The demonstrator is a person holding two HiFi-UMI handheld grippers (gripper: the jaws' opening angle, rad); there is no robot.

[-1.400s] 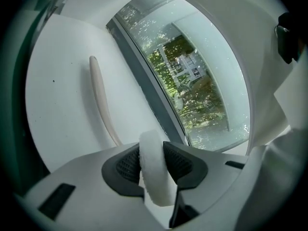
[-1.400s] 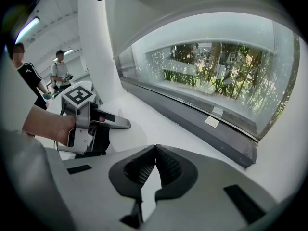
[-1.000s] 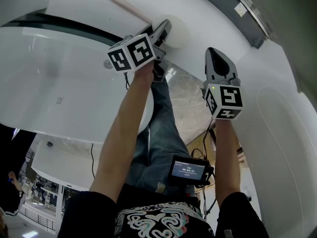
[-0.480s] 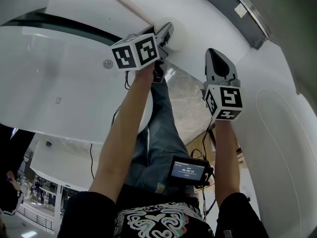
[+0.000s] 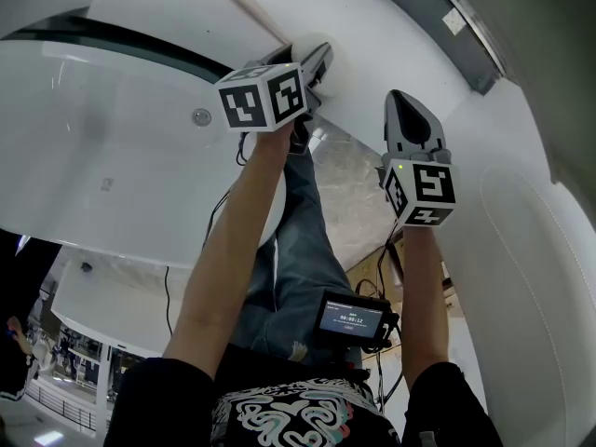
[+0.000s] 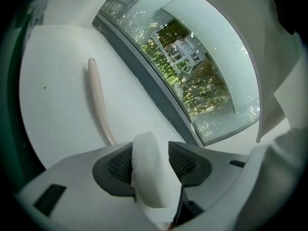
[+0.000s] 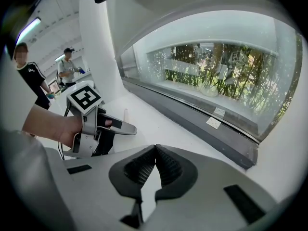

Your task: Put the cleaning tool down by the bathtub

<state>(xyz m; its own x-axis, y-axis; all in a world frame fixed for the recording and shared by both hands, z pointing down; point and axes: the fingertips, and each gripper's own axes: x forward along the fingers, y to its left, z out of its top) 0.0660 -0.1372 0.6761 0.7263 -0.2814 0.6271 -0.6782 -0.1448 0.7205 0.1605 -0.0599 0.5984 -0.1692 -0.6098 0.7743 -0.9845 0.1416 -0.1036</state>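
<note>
The cleaning tool is a long pale handle (image 6: 98, 105) with a white sponge head (image 6: 149, 172). It lies on the white ledge (image 6: 53, 81) beside the bathtub (image 5: 102, 166), with the handle (image 5: 251, 7) pointing away from me. My left gripper (image 6: 150, 150) has just been opening its jaws. The sponge head still stands between them, against the left pad, with a gap to the right pad. My right gripper (image 5: 402, 101) hovers over the ledge to the right, shut and empty; its tips (image 7: 155, 150) meet. The left gripper (image 7: 120, 126) also shows in the right gripper view.
A dark sill and a curved window (image 6: 202, 71) run along the ledge's far side. The tub has a round metal fitting (image 5: 201, 116) on its wall. A small screen device (image 5: 354, 319) hangs at my waist. Two people (image 7: 33, 81) stand far off at the left.
In the head view my left gripper has rolled slightly and shifted a little up and right along the ledge. The right gripper has stayed in place.
</note>
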